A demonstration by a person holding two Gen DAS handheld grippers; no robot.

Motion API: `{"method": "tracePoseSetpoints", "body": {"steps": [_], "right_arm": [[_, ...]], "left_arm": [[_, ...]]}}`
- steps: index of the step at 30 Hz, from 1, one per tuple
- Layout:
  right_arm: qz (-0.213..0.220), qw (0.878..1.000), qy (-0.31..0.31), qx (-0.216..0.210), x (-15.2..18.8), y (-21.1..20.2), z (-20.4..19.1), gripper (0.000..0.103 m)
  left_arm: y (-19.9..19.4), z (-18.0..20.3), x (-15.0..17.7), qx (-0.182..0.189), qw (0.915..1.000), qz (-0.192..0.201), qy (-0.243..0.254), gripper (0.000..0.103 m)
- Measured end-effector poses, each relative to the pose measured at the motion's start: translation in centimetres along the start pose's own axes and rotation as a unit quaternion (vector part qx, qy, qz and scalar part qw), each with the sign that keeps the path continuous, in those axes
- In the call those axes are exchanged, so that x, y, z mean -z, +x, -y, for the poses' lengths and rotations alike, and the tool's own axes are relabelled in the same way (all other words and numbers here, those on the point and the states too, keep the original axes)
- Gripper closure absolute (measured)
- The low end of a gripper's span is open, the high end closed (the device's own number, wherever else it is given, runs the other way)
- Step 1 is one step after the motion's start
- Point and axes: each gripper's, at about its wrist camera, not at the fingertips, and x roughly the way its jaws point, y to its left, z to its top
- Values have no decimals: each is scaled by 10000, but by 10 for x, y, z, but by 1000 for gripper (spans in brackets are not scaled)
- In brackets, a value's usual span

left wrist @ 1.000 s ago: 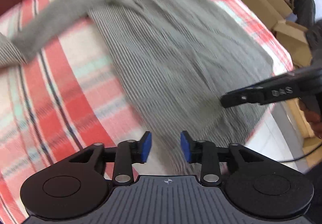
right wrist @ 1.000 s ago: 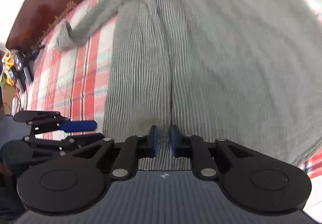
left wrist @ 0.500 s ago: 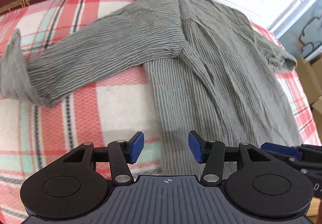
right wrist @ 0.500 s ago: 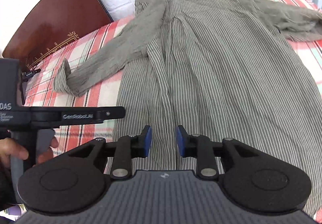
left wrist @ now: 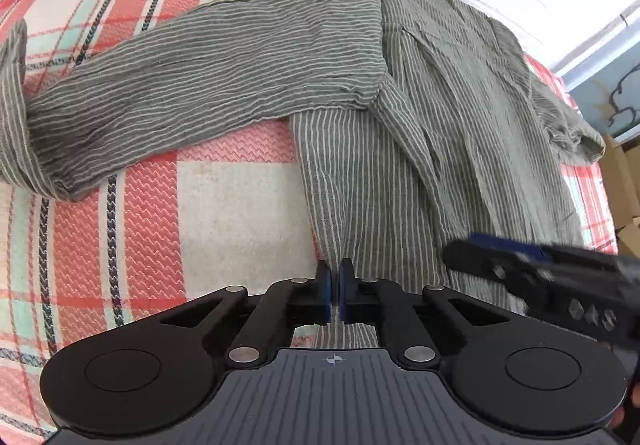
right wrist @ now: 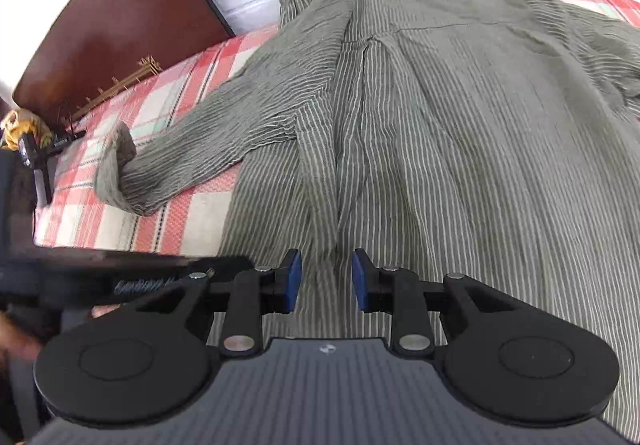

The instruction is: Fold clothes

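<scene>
left wrist view: one striped shirt [left wrist: 420, 133], left gripper [left wrist: 334, 295] fingers pinching its hem, right gripper [right wrist: 325, 281] fingers spread.

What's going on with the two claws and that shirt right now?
Left gripper shut on the striped shirt at its hem. Right gripper open over the cloth, gripping nothing. Shirt spread flat on plaid blanket. Nothing in the way.

Left tongs [left wrist: 334, 291] pinched shut, angled steeply downward; right tongs [right wrist: 325, 281] alongside, pads parted and opening.
</scene>
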Motion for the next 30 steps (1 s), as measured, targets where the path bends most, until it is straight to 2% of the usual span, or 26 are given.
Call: {"method": "tracePoseSetpoints", "body": {"steps": [1,3,8,9,10,11,13,14,16,17,20,21,23,28,30], "right_arm": [[-69,10000,18,-51,-1,4,2,75],[-246,9997,74,10,-1,11,9,100],[-338,9989,333,64,3,16,29,103],[-328,9988,360,43,3,16,32,103],[-319,9988,370,10,3,14,34,103],[-303,9989,368,-38,3,12,36,102],[-247,9989,341,-182,2,5,39,94],[-209,9989,334,-270,2,1,40,91],[-157,9986,325,-384,2,-5,41,76],[-139,9985,320,-419,1,-7,41,74],[-137,9981,305,-519,-1,-10,39,72],[-146,9979,317,-547,-1,-9,37,72],[-163,9978,320,-558,-1,-9,33,72],[-96,9978,480,-455,8,-19,26,72],[-91,9977,552,-392,12,-23,23,71]], "left_arm": [[1,0,0,-20,10000,16,-15,103],[3,0,0,-3,10000,1,-90,103],[6,3,-2,-118,9998,-24,-143,103],[4,3,-3,-143,9997,-18,-184,90],[2,2,-3,-178,9996,-3,-220,70],[-5,2,-4,-293,9993,89,-221,66],[-21,0,-6,-635,9971,365,-216,48],[-31,-1,-8,-851,9947,541,-211,44],[-51,-4,-11,-1280,9876,890,-201,40],[-60,-5,-12,-1507,9826,1065,-200,40],[-80,-14,-23,-2486,9548,1585,-385,35],[-83,-17,-28,-2750,9451,1686,-515,31],[-83,-26,-38,-3103,9310,1790,-700,30],[-61,-44,-64,-3603,9155,1638,-722,29],[-53,-49,-73,-3640,9136,1611,-823,29]]}}
